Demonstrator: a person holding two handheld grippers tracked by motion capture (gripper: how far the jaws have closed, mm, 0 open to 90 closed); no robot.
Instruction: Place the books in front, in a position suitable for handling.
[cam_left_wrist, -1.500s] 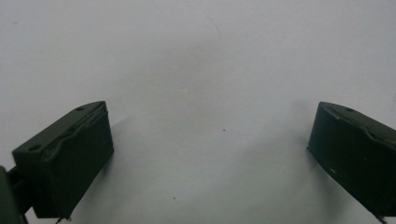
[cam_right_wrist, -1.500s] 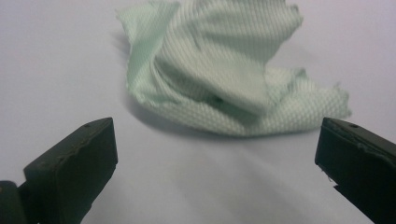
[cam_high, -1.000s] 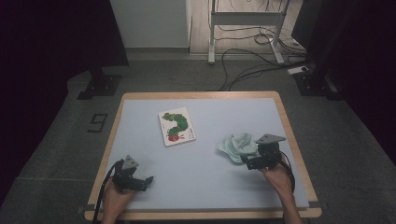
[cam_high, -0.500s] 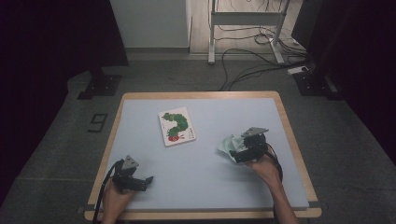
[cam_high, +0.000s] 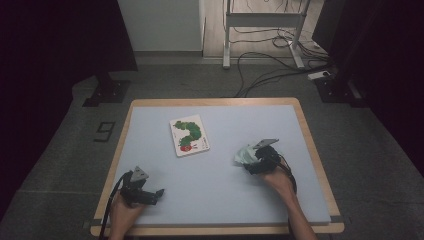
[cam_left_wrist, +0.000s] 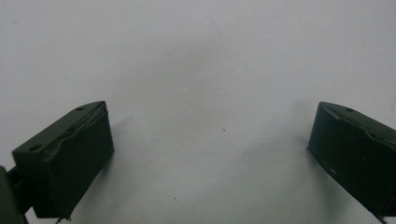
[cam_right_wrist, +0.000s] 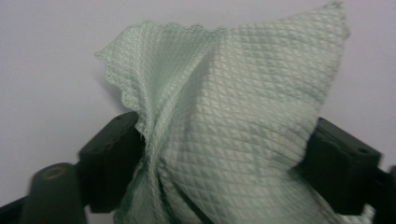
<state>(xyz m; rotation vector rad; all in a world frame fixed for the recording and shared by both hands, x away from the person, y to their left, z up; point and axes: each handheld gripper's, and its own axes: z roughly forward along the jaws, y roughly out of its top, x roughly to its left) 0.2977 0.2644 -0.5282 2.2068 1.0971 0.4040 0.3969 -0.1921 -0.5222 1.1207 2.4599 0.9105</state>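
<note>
The pale green cloth (cam_high: 244, 154) lies bunched on the blue-grey table mat (cam_high: 220, 200), well to the right of the caterpillar picture card (cam_high: 189, 135) and a bit nearer the person. The right gripper (cam_high: 252, 161) is on the cloth's near-right side, w/ the cloth's bulk sticking out towards the card. In the right gripper view the cloth (cam_right_wrist: 233, 121) stands up in a crumpled peak betw. the two black jaws, which have just been closing in on it: both pads now sit against the fabric at its base, approx. partway shut, w/ the waffle-weave folds squeezed betw. them. The scalloped hem hangs over the left-hand jaw there.

The left gripper (cam_high: 155, 192) rests low on the mat, well to the near-left of the card and far from the cloth, in the person's left hand (cam_high: 122, 212) by the table's near edge. In the left gripper view its jaws are spread wide w/ bare mat (cam_left_wrist: 210, 84) betw. them; nothing held.
</note>
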